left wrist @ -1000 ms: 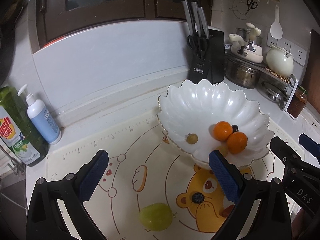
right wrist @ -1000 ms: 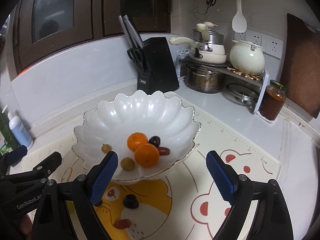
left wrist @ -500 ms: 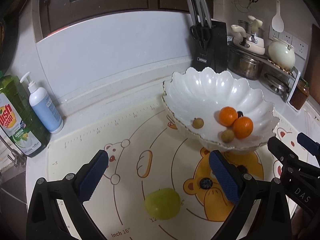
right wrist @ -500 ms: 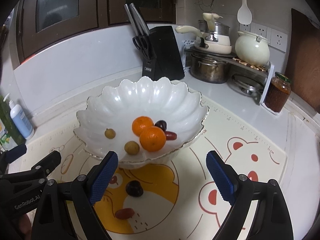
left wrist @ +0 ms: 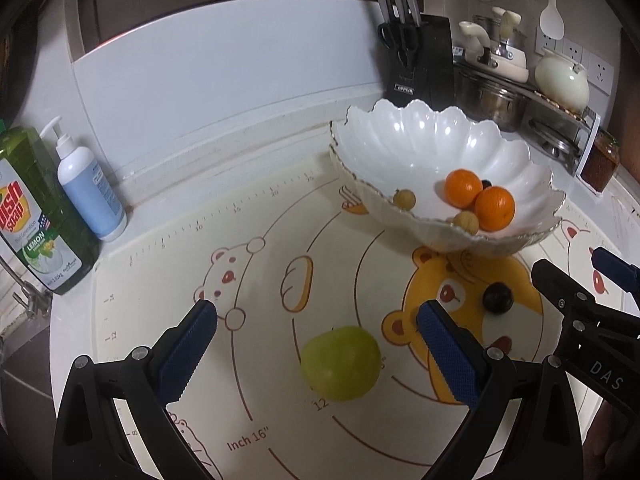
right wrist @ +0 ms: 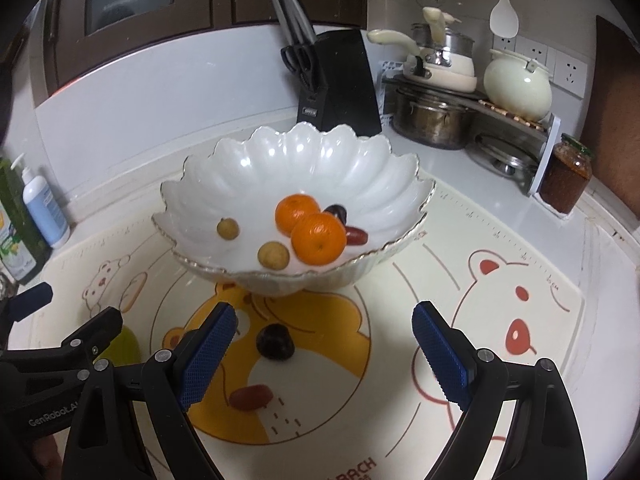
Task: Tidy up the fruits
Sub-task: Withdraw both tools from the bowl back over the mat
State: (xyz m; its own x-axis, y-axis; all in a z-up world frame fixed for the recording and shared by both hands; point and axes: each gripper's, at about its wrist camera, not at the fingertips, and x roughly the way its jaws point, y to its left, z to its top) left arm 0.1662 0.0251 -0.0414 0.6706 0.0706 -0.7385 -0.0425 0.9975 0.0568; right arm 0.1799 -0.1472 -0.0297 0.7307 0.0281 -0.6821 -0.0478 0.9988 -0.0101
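— On the desk's cartoon-bear silicone mat (left wrist: 256, 360), what's left outside the scalloped white porcelain bowl (right wrist: 320, 160)?

— A round green fruit (left wrist: 340, 363), a dark plum-like fruit (right wrist: 275, 341) and a reddish oval one (right wrist: 251, 397).

— Fingers?

— Left gripper (left wrist: 318, 354) and right gripper (right wrist: 324, 354) both gape, empty. I'd centre the green fruit between the left fingers, then squeeze gently.

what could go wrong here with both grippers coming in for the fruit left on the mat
1. The green fruit is round and lies loose on the smooth mat; a one-sided touch from the open left gripper could roll it away.
2. The dark plum sits beside the right gripper, near the left-hand finger, which might knock it.
3. The grippers work close together and could collide.
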